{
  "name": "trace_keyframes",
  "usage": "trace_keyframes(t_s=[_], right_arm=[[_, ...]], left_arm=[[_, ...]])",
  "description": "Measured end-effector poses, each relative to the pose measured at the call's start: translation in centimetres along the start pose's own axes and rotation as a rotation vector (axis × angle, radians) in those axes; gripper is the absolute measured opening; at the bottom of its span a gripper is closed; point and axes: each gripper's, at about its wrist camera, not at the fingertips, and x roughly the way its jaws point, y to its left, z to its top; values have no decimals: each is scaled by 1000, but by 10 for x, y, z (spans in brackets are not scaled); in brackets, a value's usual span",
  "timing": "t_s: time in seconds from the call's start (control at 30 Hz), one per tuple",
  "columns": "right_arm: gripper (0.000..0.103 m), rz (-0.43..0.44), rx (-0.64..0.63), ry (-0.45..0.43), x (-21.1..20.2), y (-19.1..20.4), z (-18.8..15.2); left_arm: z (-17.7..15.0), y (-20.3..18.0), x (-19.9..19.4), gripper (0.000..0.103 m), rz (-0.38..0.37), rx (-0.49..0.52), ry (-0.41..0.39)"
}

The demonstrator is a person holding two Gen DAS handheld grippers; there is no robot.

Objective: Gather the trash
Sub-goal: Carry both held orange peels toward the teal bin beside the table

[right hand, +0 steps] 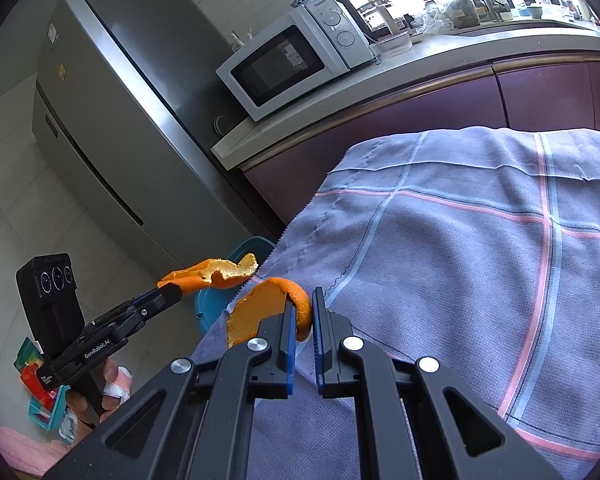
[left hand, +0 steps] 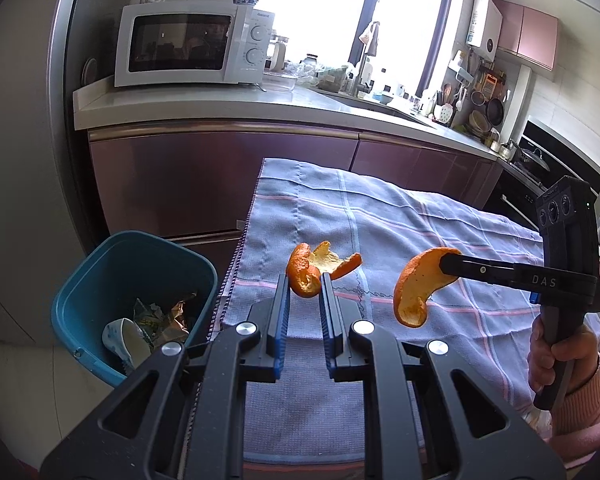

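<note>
Two orange peels (left hand: 414, 286) (left hand: 314, 270), one blue bin (left hand: 130, 300), one microwave (left hand: 192, 44), one checked cloth (left hand: 400, 216)

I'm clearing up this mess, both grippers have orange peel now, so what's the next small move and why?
Probably swing the left gripper leftward over the blue trash bin and release. Its orange peel is already lifted off the cloth, and the bin sits just left of the table edge. The right gripper can follow with its peel.

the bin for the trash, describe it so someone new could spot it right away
Find the table under the grey-blue checked cloth. On the floor by its left edge stands the teal plastic bin, open-topped, with a cup and crumpled wrappers inside. It is the only teal container there.
</note>
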Motion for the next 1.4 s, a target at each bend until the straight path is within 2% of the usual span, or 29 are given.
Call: trace_keyframes(t_s=[1.4], right_arm=[[7, 34, -33, 26, 23, 14, 9]], left_arm=[[-2, 13, -13, 15, 32, -35, -16]])
